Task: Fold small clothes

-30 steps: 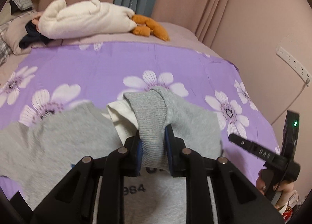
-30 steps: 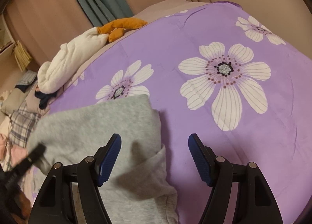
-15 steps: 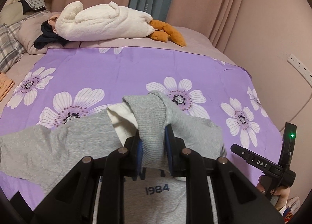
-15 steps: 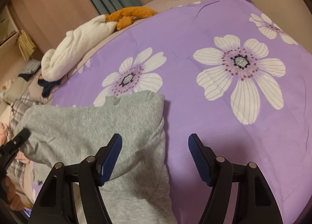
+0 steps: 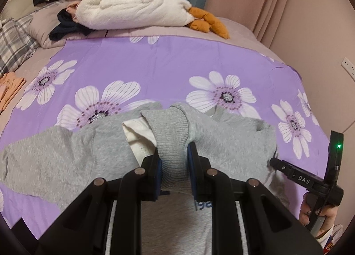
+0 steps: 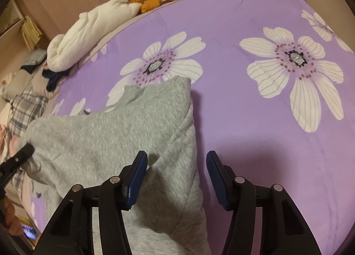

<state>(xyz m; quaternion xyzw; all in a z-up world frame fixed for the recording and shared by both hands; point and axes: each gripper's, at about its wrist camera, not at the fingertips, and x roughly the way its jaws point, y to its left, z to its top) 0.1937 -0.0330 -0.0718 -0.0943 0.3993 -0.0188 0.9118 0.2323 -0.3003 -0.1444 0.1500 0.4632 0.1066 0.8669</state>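
A small grey sweatshirt [image 5: 66,155] with a white lining and blue printed digits lies on the purple flowered bedspread [image 5: 155,70]. My left gripper [image 5: 173,157] is shut on its ribbed grey cuff [image 5: 170,130], which bunches up between the blue pads. In the right wrist view the sweatshirt [image 6: 111,130] has a folded edge running between the jaws of my right gripper [image 6: 176,170], which are closing; the pads stand apart from the cloth. The right gripper's body [image 5: 310,179] shows at the far right of the left wrist view, with a hand on it.
A white plush toy with orange feet [image 5: 137,8] lies at the head of the bed, next to dark clothing [image 5: 66,26] and plaid pillows [image 5: 13,42]. Folded orange cloth [image 5: 8,86] sits at the left edge. Curtains and a wall socket [image 5: 348,66] border the bed.
Both grippers have come lower and pushed forward over the bed. The right gripper's jaws have narrowed around the sweatshirt's folded edge. The left grip on the cuff is unchanged.
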